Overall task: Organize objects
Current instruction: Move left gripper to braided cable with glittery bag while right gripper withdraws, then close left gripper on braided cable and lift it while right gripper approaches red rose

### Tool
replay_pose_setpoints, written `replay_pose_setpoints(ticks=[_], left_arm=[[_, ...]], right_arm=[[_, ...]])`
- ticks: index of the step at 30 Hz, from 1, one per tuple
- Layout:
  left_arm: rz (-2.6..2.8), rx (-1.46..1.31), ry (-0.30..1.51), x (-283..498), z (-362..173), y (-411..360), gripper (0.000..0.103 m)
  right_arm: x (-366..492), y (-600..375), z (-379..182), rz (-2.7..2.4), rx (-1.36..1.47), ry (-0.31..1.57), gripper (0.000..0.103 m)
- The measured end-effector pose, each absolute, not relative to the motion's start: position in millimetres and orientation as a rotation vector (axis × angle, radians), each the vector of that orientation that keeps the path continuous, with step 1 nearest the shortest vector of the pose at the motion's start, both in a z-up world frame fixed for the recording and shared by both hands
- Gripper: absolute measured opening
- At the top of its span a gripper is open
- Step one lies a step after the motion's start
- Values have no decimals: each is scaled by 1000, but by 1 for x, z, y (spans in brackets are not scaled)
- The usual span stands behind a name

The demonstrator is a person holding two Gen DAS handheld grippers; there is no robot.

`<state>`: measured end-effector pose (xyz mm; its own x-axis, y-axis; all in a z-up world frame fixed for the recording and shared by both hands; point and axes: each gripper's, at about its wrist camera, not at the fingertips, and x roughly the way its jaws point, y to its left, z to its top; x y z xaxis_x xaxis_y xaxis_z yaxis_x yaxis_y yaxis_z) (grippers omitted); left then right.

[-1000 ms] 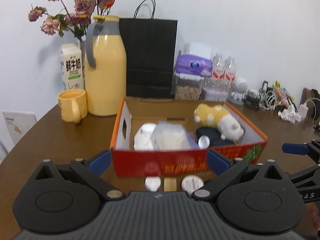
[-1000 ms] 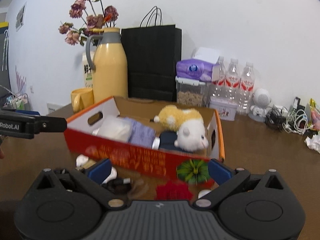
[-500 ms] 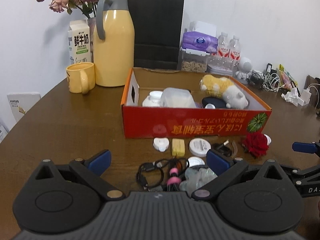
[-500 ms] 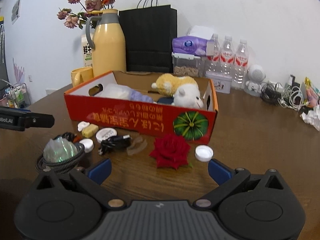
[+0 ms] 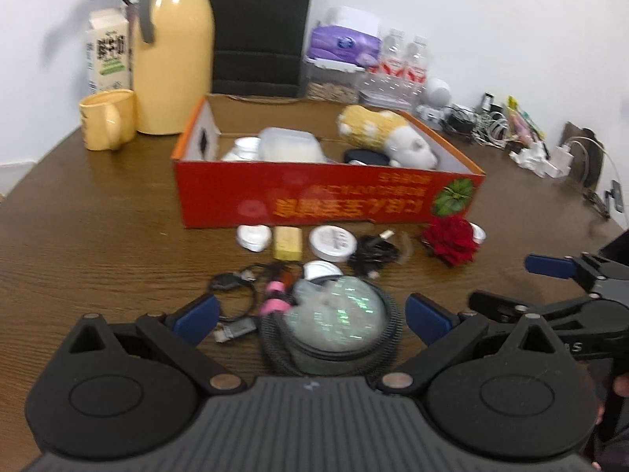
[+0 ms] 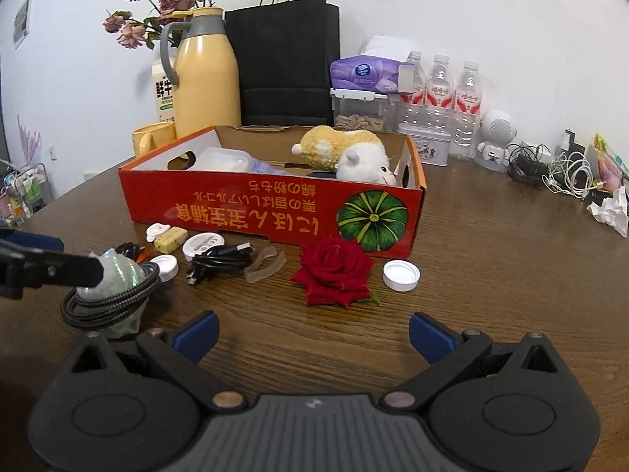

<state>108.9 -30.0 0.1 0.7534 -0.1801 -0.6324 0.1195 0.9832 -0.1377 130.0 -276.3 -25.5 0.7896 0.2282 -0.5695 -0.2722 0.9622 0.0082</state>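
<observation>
Iridescent ball (image 5: 334,314) between spread pads (image 5: 196,314)

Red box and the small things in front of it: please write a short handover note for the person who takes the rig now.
Left hand-held gripper: open, over the shiny ball ringed by a braided cable.
Right hand-held gripper: open, empty, facing the rose.
Red box holds a plush toy and a plastic container.
Left on the table: ball, cables, rose, caps, tin.
</observation>
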Motion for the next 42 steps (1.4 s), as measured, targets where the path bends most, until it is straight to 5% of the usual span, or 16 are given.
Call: replay_pose_setpoints(ticks=[20, 25, 42], left_arm=[[-159, -156, 835, 139, -25, -45, 103], [-147, -158, 815, 139, -25, -44, 91], [-149, -125, 737, 126, -15, -45, 90]], right_arm=[[132, -277, -35, 266, -62, 626, 103], [133, -276, -37, 268, -64, 632, 103], [133, -277, -38, 259, -63, 637, 103]])
